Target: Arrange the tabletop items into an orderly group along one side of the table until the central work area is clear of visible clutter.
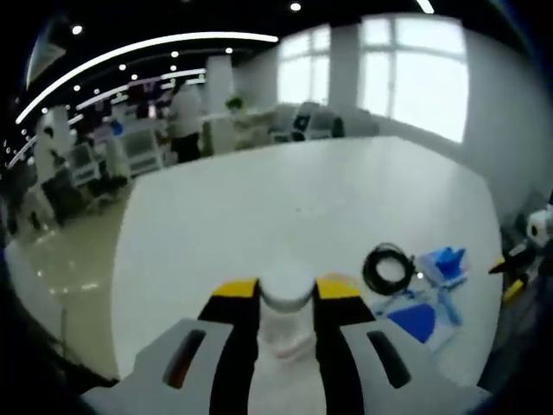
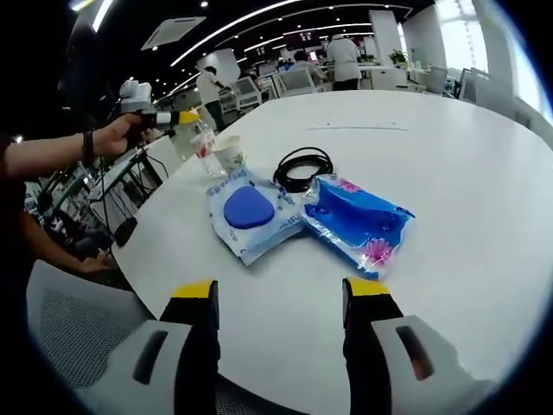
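Observation:
My left gripper [image 1: 287, 290] is shut on a clear plastic bottle [image 1: 285, 339] with a reddish label, its jaws against both sides. In the right gripper view a hand holds that left gripper [image 2: 177, 117] over the bottle [image 2: 205, 143] at the table's left edge, beside a paper cup [image 2: 230, 156]. A coiled black cable [image 2: 302, 169] lies past two blue packets, one with a dark blue pad [image 2: 249, 210] and one glossy with pink print [image 2: 359, 222]. My right gripper [image 2: 278, 294] is open over bare table, short of the packets. The cable [image 1: 389, 268] and the packets [image 1: 429, 294] lie right of the bottle.
The white round table [image 2: 449, 147] stretches far behind the items. A mesh chair [image 2: 78, 328] stands at its near left edge. A person's arm [image 2: 52, 156] reaches in from the left. Desks, chairs and people fill the office background [image 1: 173, 121]. The right gripper [image 1: 518, 268] shows at the table's right edge.

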Tool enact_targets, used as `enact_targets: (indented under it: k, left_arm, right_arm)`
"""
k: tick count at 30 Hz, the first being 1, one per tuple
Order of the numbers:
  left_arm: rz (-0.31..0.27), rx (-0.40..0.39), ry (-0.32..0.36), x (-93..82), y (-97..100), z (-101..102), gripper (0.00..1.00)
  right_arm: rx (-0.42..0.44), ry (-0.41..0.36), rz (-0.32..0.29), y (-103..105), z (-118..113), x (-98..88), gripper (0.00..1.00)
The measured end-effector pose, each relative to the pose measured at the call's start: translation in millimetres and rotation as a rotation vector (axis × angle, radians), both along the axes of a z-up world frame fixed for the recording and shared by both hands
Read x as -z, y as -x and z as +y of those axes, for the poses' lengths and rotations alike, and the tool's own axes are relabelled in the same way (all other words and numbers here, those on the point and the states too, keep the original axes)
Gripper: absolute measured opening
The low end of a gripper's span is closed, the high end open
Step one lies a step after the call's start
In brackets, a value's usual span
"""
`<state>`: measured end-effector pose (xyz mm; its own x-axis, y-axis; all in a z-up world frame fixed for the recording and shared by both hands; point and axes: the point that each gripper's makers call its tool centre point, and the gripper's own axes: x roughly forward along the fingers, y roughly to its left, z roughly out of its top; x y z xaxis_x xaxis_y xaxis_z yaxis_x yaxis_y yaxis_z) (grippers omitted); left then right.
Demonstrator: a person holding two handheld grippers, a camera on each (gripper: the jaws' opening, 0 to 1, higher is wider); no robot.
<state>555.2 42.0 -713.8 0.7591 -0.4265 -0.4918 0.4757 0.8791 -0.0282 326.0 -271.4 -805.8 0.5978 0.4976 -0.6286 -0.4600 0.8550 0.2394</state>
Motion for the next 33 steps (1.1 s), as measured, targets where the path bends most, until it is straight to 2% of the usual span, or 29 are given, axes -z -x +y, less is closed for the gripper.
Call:
enact_targets:
  k: [5,8,12,14,18,21,33]
  left_arm:
    - [-0.013,-0.032,0.02,-2.7,-1.4,3.7,0.21]
    - [-0.02,-0.046,0.032,-4.8,-2.6,6.7,0.29]
    - [-0.017,-0.071,0.047,-6.6,1.3,12.1,0.32]
    - [-0.018,-0.101,0.086,-9.0,4.6,14.4,0.35]
    - [-0.03,-0.14,0.121,-10.3,13.8,17.7,0.42]
    - [-0.03,-0.167,0.169,-8.4,26.9,15.2,0.44]
    - [0.026,-0.142,0.145,18.3,88.4,-26.3,0.51]
  right_arm:
    - [0.001,0.001,0.001,-0.1,-0.7,0.2,0.57]
    - [0.004,-0.006,-0.002,-0.5,-0.3,-1.3,0.57]
    - [0.002,-0.005,-0.003,-0.6,-0.4,-1.6,0.57]
    - [0.003,-0.008,-0.006,-1.3,-0.3,-2.4,0.57]
    - [-0.002,-0.01,-0.005,-0.7,0.7,-2.5,0.57]
    - [-0.007,-0.014,-0.01,-0.8,3.2,-3.9,0.57]
    - [-0.047,-0.024,-0.019,1.5,14.0,-7.0,0.6]
